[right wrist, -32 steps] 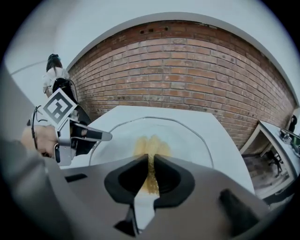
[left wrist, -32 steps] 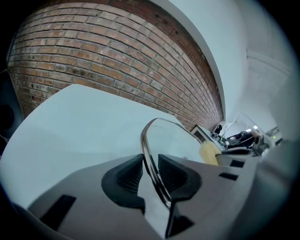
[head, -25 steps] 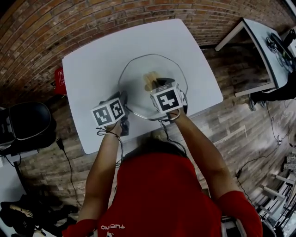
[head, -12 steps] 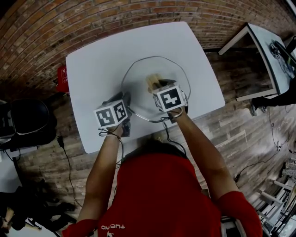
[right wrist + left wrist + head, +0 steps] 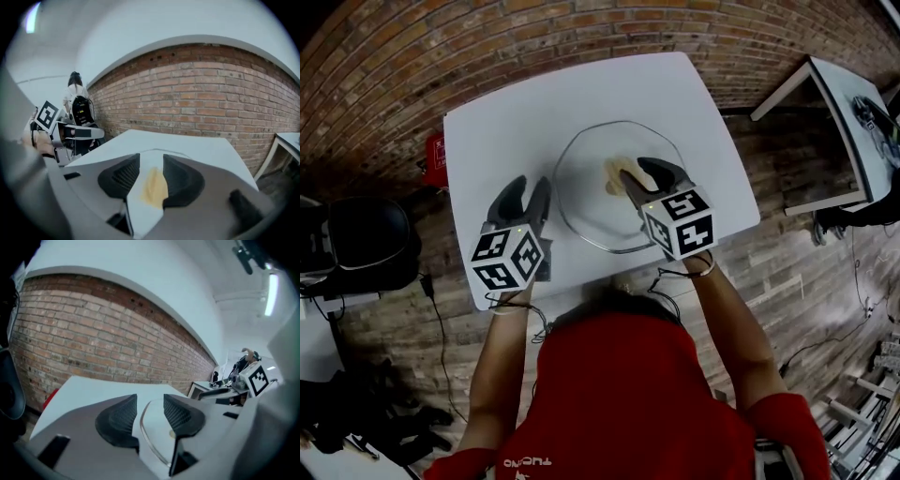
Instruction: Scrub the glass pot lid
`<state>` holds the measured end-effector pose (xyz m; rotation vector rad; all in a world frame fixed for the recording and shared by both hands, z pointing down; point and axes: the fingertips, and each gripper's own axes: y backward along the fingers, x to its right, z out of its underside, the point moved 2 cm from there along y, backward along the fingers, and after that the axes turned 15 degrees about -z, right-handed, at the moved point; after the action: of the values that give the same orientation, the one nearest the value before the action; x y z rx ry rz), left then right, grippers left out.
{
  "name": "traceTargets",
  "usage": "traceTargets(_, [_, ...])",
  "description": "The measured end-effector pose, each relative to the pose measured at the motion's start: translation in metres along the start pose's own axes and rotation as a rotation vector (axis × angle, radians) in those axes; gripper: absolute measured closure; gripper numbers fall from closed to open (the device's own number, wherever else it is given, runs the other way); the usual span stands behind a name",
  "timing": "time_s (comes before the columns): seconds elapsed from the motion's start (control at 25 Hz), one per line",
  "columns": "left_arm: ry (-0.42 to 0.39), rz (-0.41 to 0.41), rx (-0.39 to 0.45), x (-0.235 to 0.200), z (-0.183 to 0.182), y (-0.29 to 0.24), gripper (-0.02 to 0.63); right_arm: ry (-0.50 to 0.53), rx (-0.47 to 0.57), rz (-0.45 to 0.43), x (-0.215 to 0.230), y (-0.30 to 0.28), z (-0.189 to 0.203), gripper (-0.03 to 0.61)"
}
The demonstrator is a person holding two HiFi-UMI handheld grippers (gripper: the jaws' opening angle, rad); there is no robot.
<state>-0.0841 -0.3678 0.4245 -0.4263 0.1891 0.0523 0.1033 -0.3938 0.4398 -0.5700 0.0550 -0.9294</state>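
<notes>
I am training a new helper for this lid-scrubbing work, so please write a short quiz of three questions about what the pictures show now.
1. True or false: the left gripper is shut on the rim of the glass lid.
2. Where does the yellow pad lie? A: on the glass lid. B: clamped in the left gripper. C: on the floor.
3. In one word, how do the jaws of the right gripper stand?

Key
1. False. Its jaws stand apart, with nothing clamped between them.
2. A.
3. Open. The pad lies loose in front of them.
</notes>
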Motion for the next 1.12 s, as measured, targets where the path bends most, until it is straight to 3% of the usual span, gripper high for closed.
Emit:
traceTargets(0.16, [-0.081, 0.078, 0.224, 0.03, -0.054, 0.031, 0.446, 0.156, 0.195, -0.042, -0.023, 0.029, -0.047, 0.426])
traceTargets(0.36, [-0.153, 0.162, 0.345, 0.075, -0.084, 0.056, 0.544, 0.265, 0.358, -0.076, -0.052, 0.054, -0.083, 0.51])
traceTargets(0.56, [-0.196, 0.225, 0.385, 0.11, -0.094, 0.07, 0.583, 0.338, 0.447, -0.117, -0.074, 0.069, -0.103, 0.536])
traceTargets(0.76, [-0.211, 0.234, 0.396, 0.123, -0.093, 0.079, 0.594, 0.36, 0.51, -0.16, -0.089, 0.077, -0.111, 0.548])
traceTargets(1.12, [-0.201, 0.238, 0.407, 0.127, -0.091, 0.087, 0.597, 0.386, 0.498, -0.17, -0.094, 0.074, -0.107, 0.549])
